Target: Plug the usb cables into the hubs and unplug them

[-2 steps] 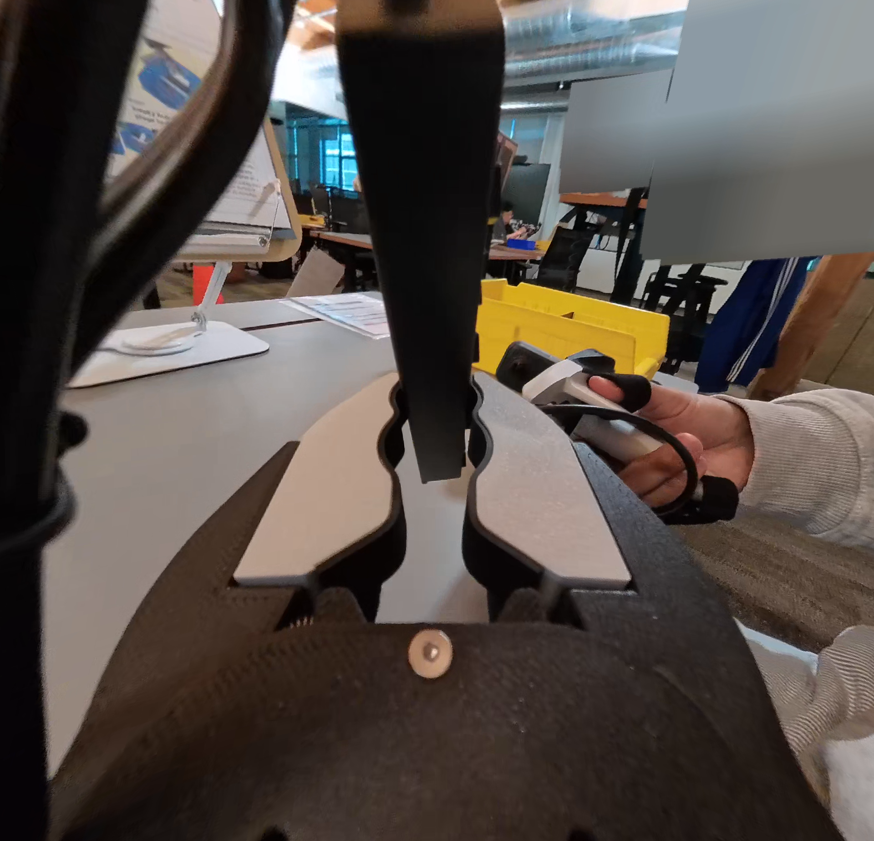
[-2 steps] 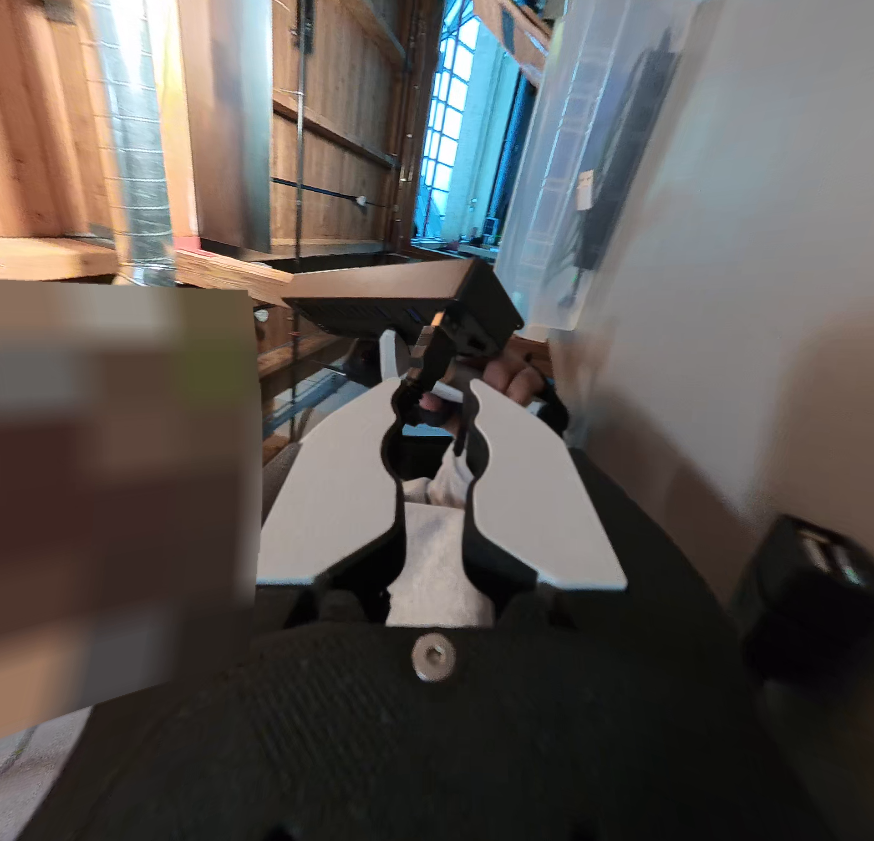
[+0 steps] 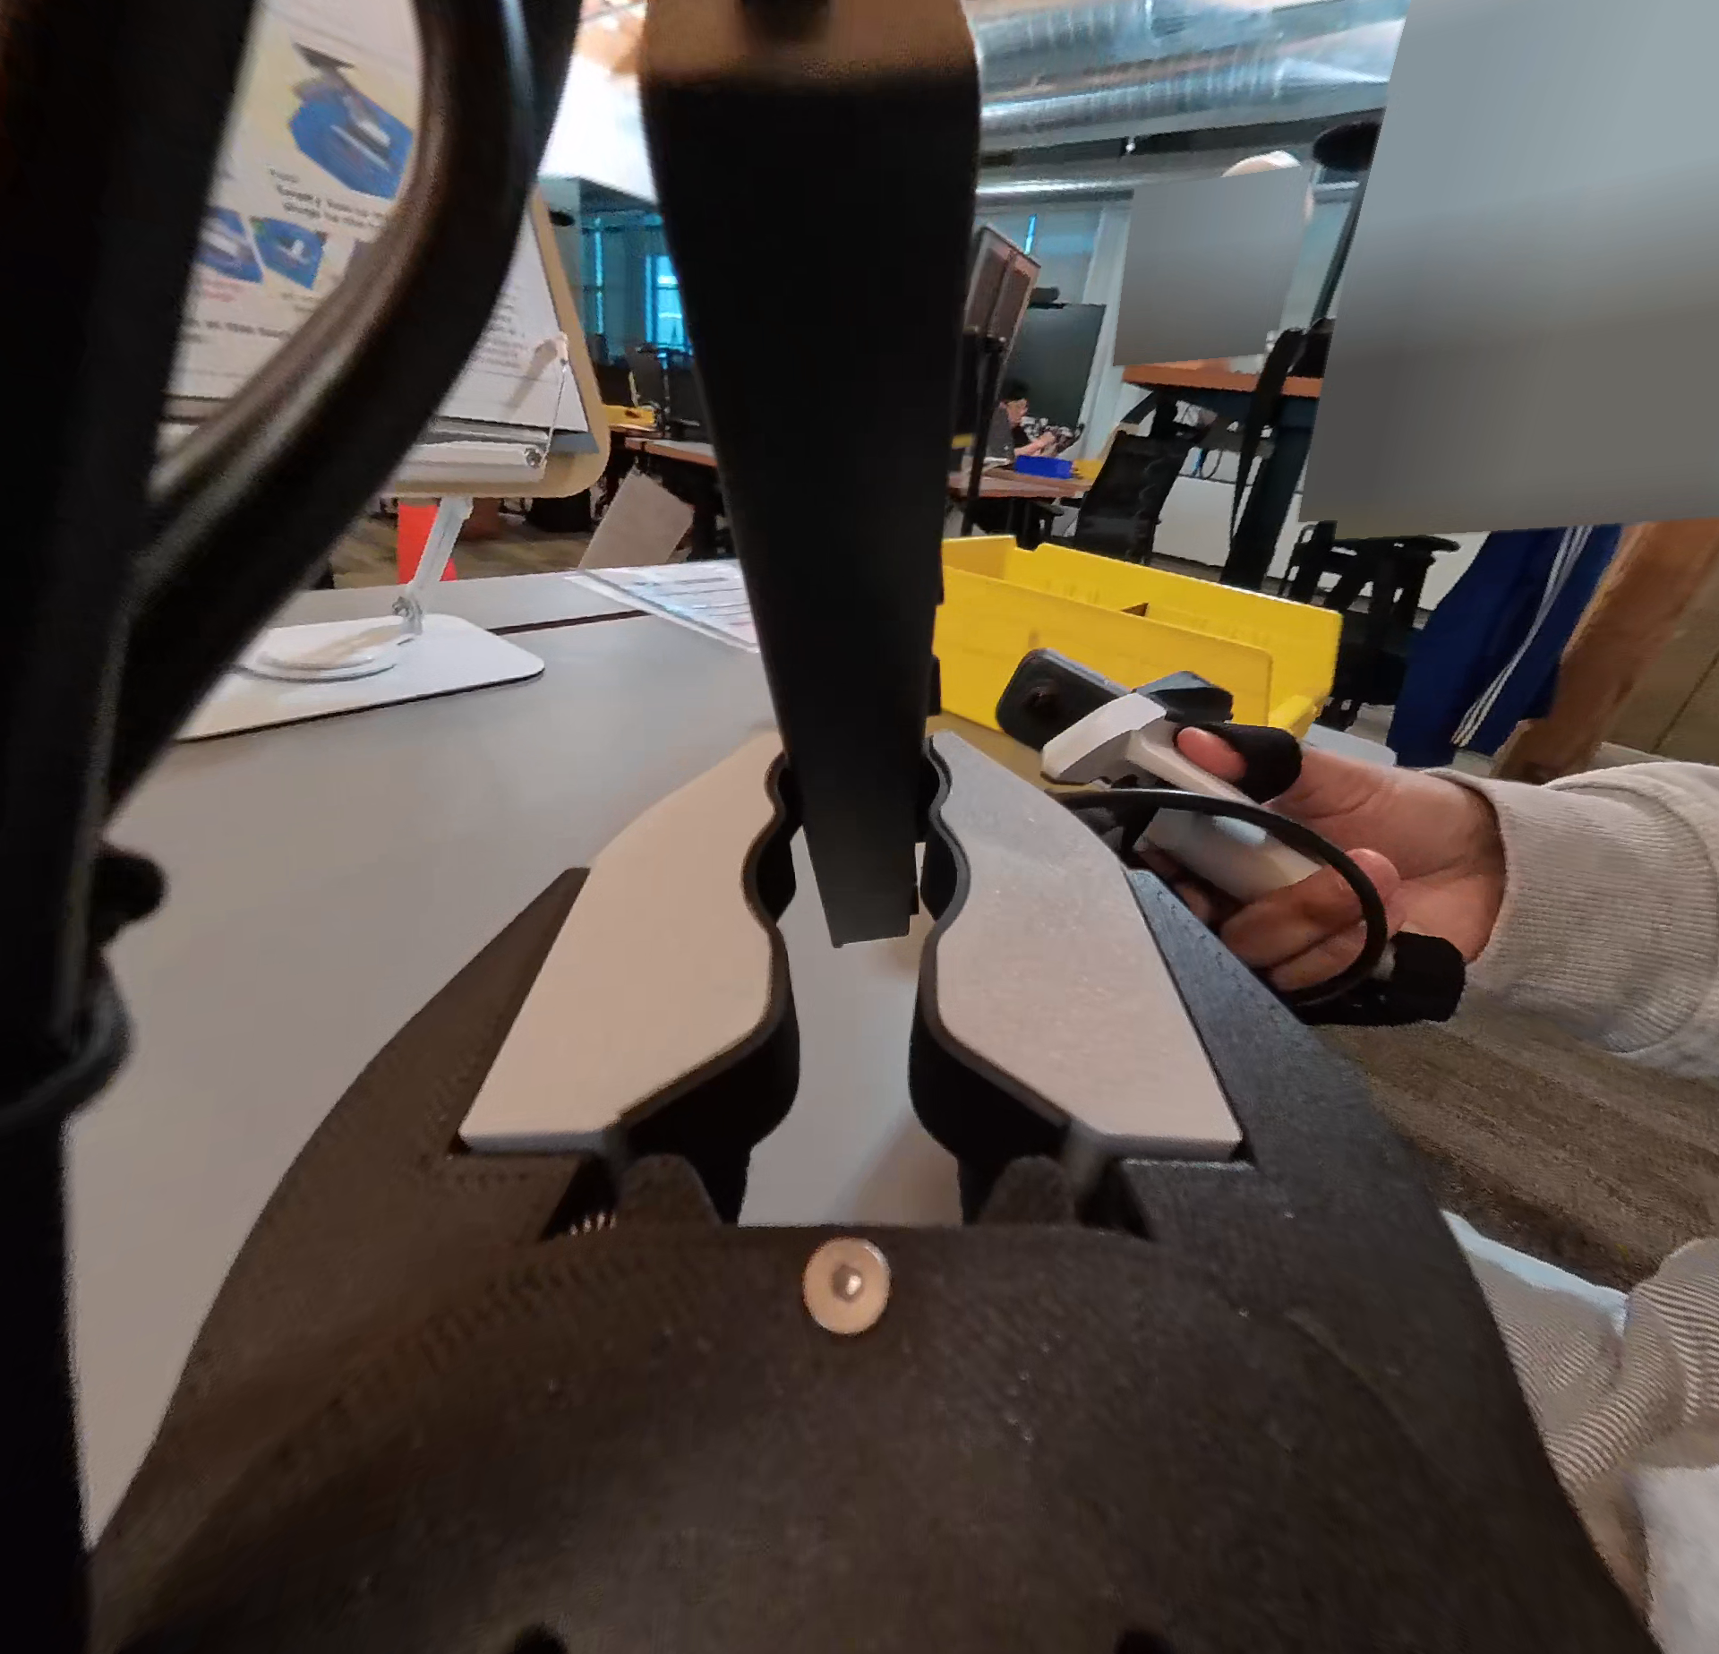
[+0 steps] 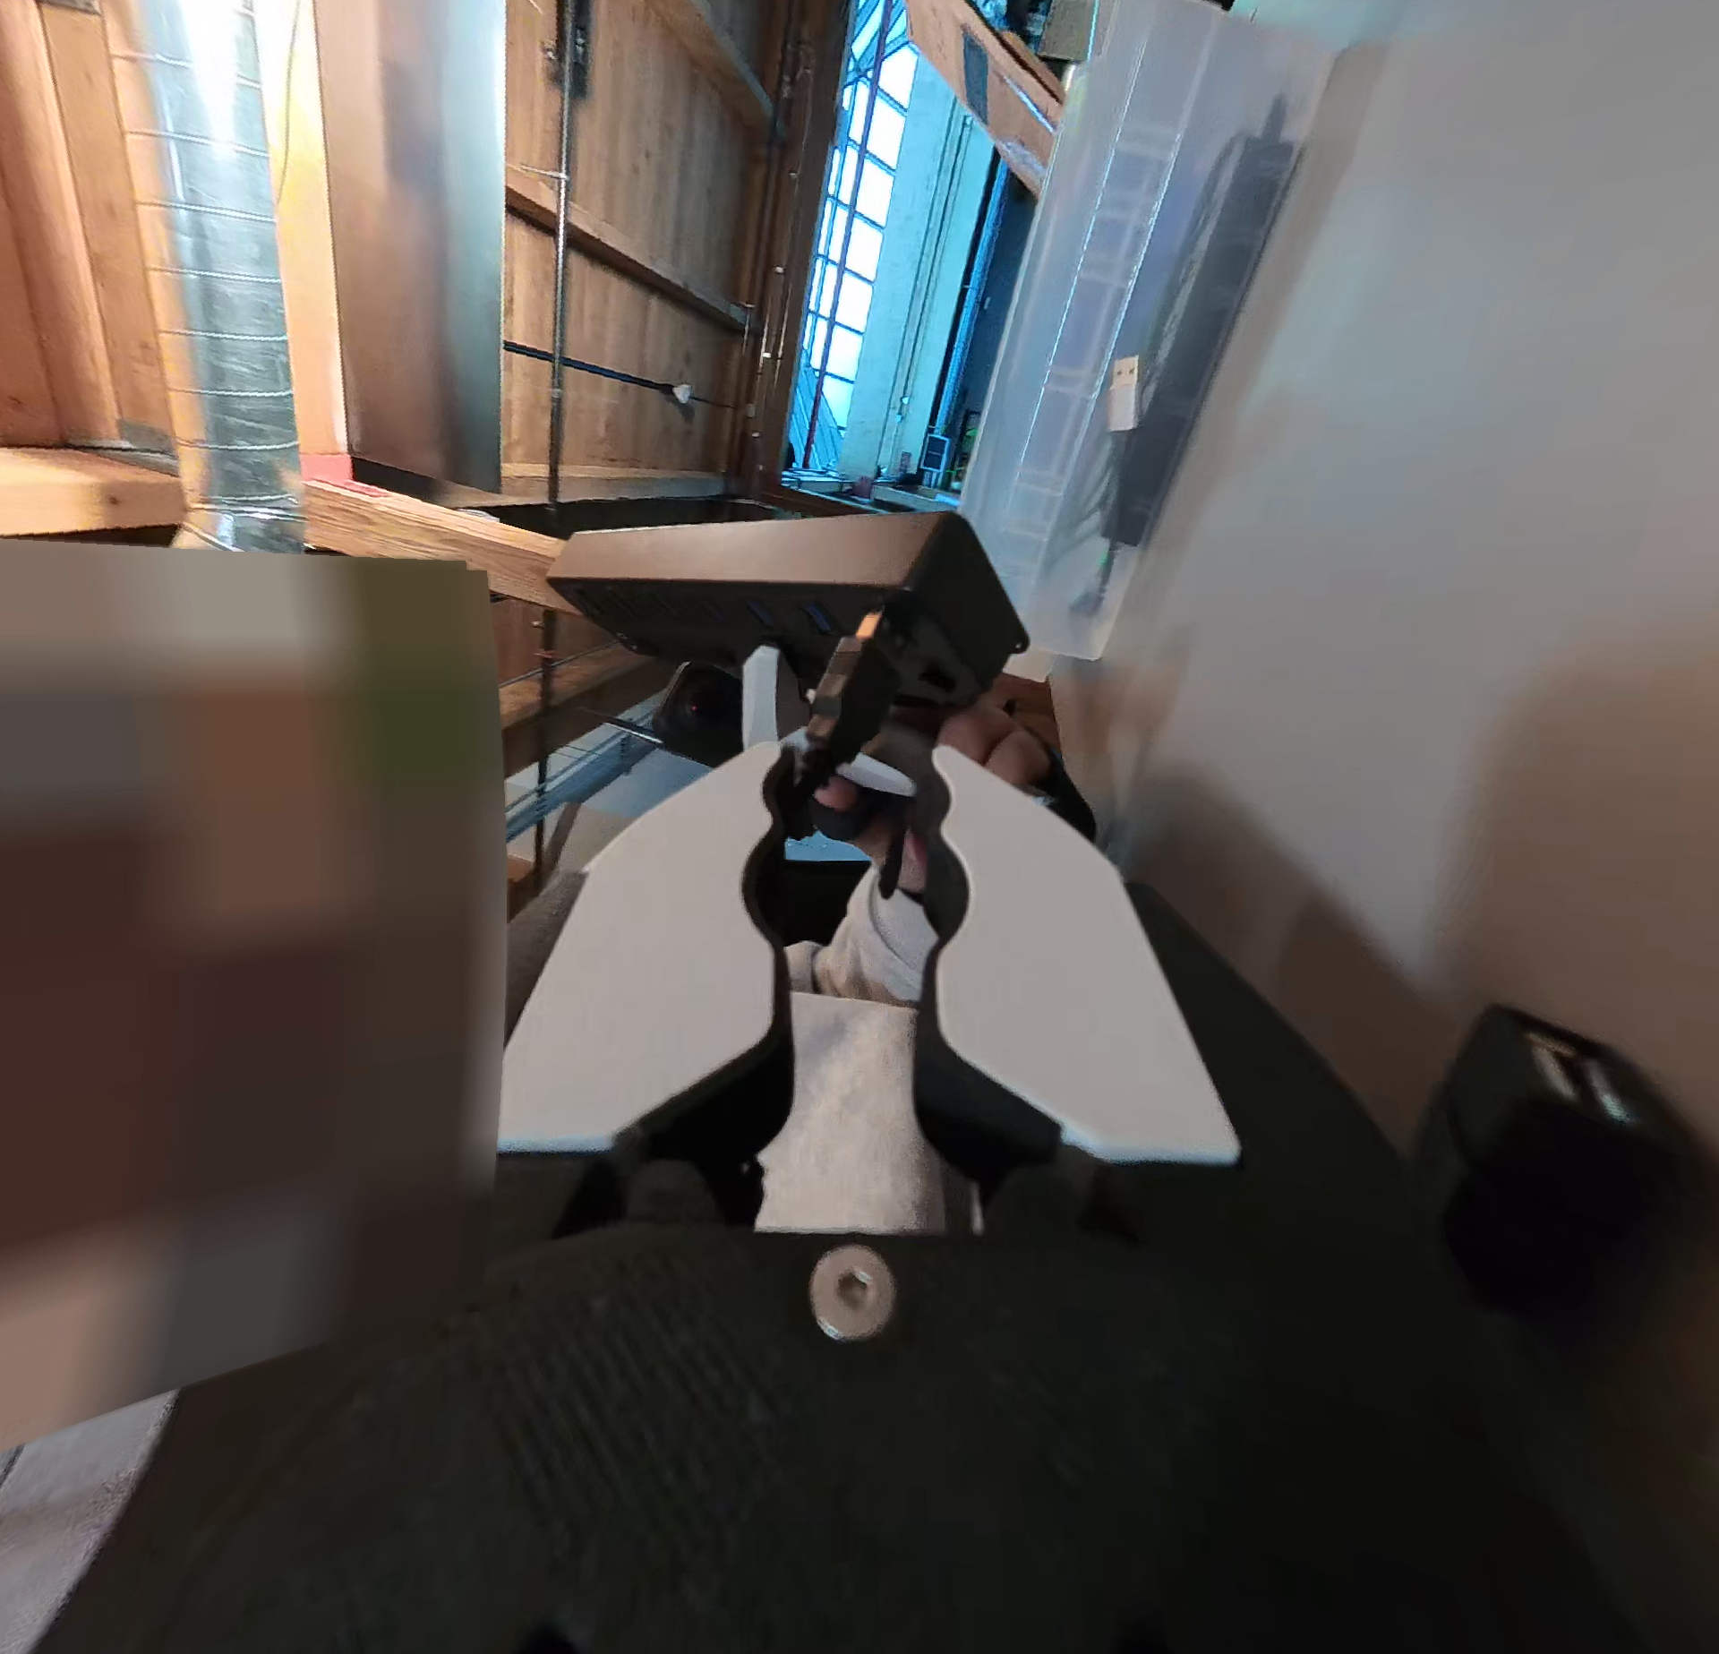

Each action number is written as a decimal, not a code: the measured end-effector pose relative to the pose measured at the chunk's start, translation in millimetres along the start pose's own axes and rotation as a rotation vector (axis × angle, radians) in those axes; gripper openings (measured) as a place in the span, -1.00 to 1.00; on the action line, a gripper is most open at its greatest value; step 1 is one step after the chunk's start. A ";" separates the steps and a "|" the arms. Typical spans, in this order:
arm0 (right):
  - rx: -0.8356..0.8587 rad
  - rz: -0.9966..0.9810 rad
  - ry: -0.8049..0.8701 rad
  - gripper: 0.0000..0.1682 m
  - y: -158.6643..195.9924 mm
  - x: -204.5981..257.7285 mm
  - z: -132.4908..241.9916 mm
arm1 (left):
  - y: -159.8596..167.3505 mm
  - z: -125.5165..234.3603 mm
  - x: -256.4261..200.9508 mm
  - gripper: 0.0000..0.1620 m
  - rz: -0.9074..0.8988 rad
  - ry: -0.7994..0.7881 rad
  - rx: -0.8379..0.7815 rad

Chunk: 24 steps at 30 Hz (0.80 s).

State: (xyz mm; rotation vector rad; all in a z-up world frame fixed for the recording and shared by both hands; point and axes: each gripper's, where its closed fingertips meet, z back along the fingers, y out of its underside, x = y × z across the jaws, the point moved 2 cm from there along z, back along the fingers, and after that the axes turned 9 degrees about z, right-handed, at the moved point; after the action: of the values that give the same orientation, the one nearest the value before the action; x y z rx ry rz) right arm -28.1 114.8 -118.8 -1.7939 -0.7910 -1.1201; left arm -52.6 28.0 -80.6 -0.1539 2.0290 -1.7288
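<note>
My left gripper (image 3: 851,772) is shut on the lower end of a black USB hub (image 3: 819,400) and holds it upright above the grey table (image 3: 372,865). A thick black cable (image 3: 446,242) loops at the upper left. My right gripper (image 4: 851,772) is shut on a black USB plug (image 4: 851,688). The plug's metal tip meets the port side of the hub (image 4: 791,586) near its end; I cannot tell how deep it sits. In the left wrist view a hand (image 3: 1349,865) holds the right gripper's handle; its fingers are hidden behind the hub.
A yellow bin (image 3: 1116,623) stands behind the hub on the table. A sign on a white stand (image 3: 372,660) is at the back left, with a paper sheet (image 3: 679,595) beside it. A clear plastic box (image 4: 1163,307) and a black block (image 4: 1563,1163) lie on the table. Some 7 cm of space lies between my two pairs of fingers.
</note>
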 end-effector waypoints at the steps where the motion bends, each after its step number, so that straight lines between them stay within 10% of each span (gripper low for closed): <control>1: 0.001 0.014 0.010 -0.68 -1.0 -0.2 1.0 | 0.1 0.0 2.5 -0.69 0.003 -0.016 0.001; 12: 0.024 0.492 0.346 -0.68 -14.4 -1.1 9.5 | 2.8 3.0 23.4 -0.70 -0.042 -0.160 0.036; 24: 0.320 1.349 0.640 -0.71 -2.2 4.9 -0.5 | 19.7 2.5 40.8 -0.70 0.424 -0.114 0.107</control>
State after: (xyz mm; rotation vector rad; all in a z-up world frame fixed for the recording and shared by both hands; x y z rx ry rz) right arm -28.2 115.7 -113.5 -1.1249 0.5813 -0.4858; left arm -83.5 14.4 -110.9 0.1951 1.7293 -1.5162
